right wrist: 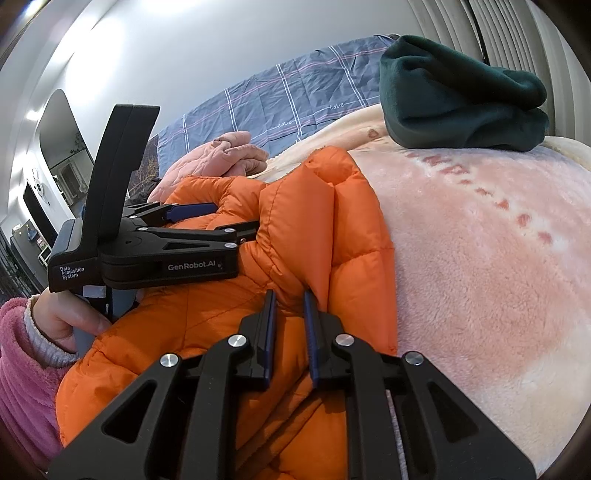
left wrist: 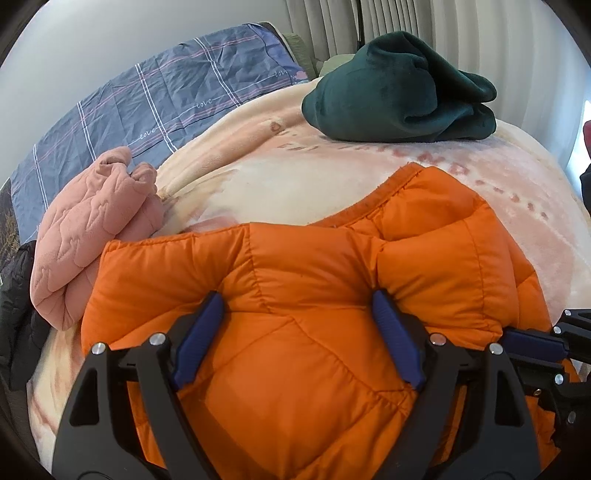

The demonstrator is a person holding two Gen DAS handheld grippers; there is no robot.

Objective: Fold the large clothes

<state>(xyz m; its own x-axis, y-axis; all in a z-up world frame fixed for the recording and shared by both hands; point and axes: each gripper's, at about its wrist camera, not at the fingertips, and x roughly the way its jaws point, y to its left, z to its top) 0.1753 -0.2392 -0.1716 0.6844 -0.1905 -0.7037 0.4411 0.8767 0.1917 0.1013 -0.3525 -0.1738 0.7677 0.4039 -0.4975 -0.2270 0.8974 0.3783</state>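
We work on a bed covered with a soft, fluffy pink-and-cream blanket (right wrist: 480, 266); behind it lies a grey-blue checked sheet (left wrist: 155, 96), and pale curtains (left wrist: 443, 33) hang at the back. The orange puffer jacket (left wrist: 295, 295) lies in front of us on the blanket, between the two grippers, and it looks already doubled over, because in the right wrist view we see thick layers stacked at its edge. Its fabric is smooth and a little shiny, quilted into puffy sections with stitched seams. Our left gripper (left wrist: 295, 306) rests on the jacket with its blue-padded fingers (left wrist: 201, 336) spread wide, pressing into the filling but pinching nothing. Our right gripper (right wrist: 289, 306) has its fingers brought close together, with a fold of the orange fabric caught in the narrow gap, so we judge it is gripping the jacket. Further back sits a dark green fleece garment (left wrist: 399, 88), folded into a thick bundle, and at the left a pink quilted garment (left wrist: 88, 229) lies bunched. So some pieces seem finished, we think, while the jacket is midway and needs flattening and perhaps one more fold.
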